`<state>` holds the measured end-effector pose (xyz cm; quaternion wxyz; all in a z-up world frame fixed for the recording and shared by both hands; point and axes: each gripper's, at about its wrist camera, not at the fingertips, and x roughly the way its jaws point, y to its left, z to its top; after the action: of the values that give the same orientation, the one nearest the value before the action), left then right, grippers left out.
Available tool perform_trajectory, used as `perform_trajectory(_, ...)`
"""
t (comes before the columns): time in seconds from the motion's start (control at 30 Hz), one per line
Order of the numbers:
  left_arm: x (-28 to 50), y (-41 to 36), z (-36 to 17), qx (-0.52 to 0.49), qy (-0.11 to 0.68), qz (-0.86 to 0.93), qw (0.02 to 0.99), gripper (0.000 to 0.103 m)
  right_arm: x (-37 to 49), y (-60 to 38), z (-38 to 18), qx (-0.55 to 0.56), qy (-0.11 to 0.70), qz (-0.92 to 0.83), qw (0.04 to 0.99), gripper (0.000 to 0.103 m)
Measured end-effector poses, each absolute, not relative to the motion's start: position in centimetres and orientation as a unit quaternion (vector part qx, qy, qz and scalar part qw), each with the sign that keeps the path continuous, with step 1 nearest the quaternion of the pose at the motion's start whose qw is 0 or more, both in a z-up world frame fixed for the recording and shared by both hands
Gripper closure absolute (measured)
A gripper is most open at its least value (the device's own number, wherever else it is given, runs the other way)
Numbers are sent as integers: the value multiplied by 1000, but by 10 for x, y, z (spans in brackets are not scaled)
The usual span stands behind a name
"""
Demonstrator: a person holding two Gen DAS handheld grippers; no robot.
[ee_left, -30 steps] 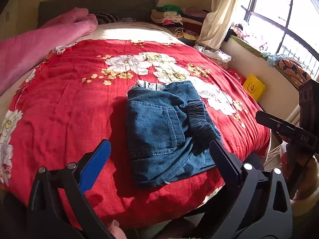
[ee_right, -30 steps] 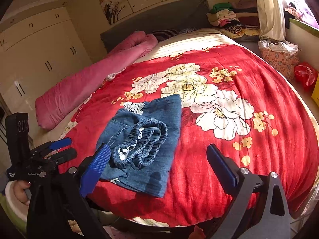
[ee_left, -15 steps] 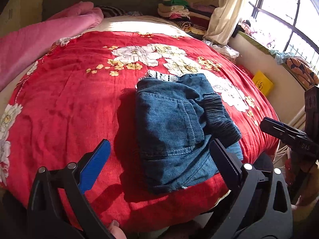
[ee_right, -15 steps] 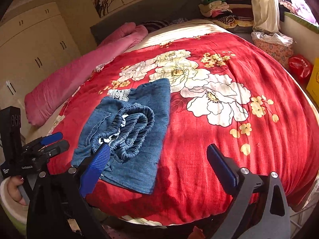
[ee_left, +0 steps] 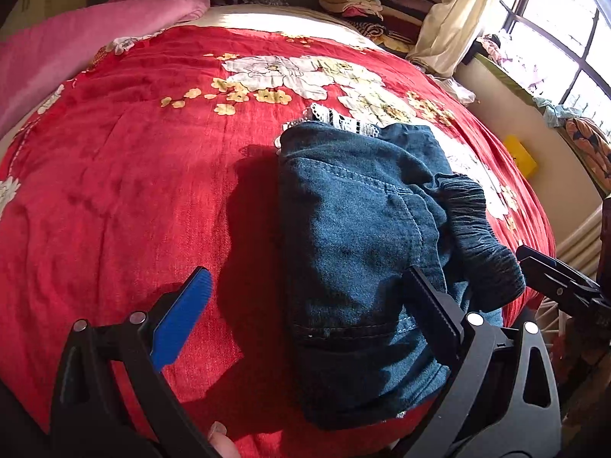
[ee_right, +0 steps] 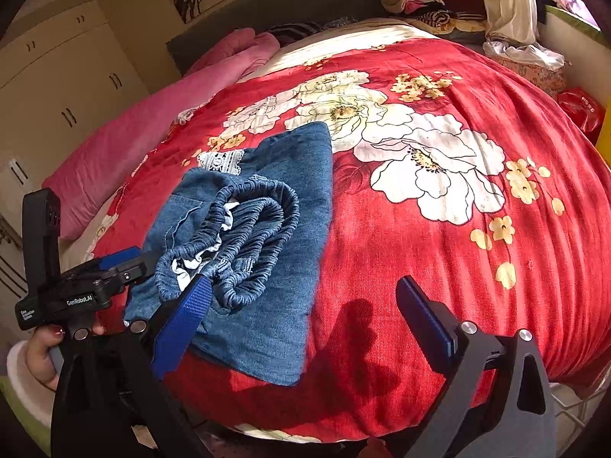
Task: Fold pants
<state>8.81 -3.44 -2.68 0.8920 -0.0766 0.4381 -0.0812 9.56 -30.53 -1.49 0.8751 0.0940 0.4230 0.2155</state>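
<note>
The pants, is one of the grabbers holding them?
No. Both the left gripper and right gripper are open above the pants, holding nothing.

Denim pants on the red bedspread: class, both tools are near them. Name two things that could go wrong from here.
1. The denim pants lie near the bed's front edge; a tug toward the person could drag them off the red bedspread.
2. The gathered waistband sits loosely bunched on top; if the open right tool or open left tool grips only that, the fold could come apart.
</note>
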Motion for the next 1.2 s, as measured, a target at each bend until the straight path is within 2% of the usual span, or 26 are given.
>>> perform_trajectory(0.4, 101, -37, -38, -102, 444, -105, 884, 10, 128, -295, -38, 137, 453, 247, 846, 7)
perform_trajectory(0.47, 102, -40, -39, -103, 444, -111, 883, 14, 131, -290, -42, 137, 456, 253, 842, 9)
perform_trajectory(0.53, 102, -44, -39, -106, 445, -121, 881, 23, 129, -286, -45, 140, 455, 258, 841, 10)
perform_trajectory(0.6, 101, -49, -40, -103, 446, -129, 880, 31, 125, -280, -46, 130, 451, 262, 843, 15)
perform_trajectory(0.67, 101, -52, -41, -105, 447, -133, 878, 38, 123, -276, -47, 136, 453, 278, 836, 37)
perform_trajectory(0.7, 101, -53, -41, -105, 448, -133, 878, 42, 122, -275, -49, 141, 455, 286, 831, 41)
perform_trajectory(0.77, 101, -54, -40, -101, 448, -135, 878, 51, 120, -275, -49, 148, 452, 299, 827, 62)
perform_trajectory(0.8, 100, -55, -37, -102, 445, -139, 878, 61, 118, -275, -49, 154, 450, 302, 826, 63)
perform_trajectory(0.83, 99, -55, -35, -101, 443, -142, 879, 67, 116, -275, -47, 154, 445, 301, 829, 68)
perform_trajectory(0.93, 96, -56, -25, -95, 435, -146, 883, 76, 110, -273, -40, 140, 430, 302, 839, 72)
perform_trajectory(1.0, 94, -56, -18, -98, 428, -150, 886, 78, 106, -272, -33, 127, 420, 302, 847, 72)
perform_trajectory(1.2, 88, -59, 6, -95, 405, -157, 896, 79, 99, -269, -8, 95, 393, 299, 864, 72)
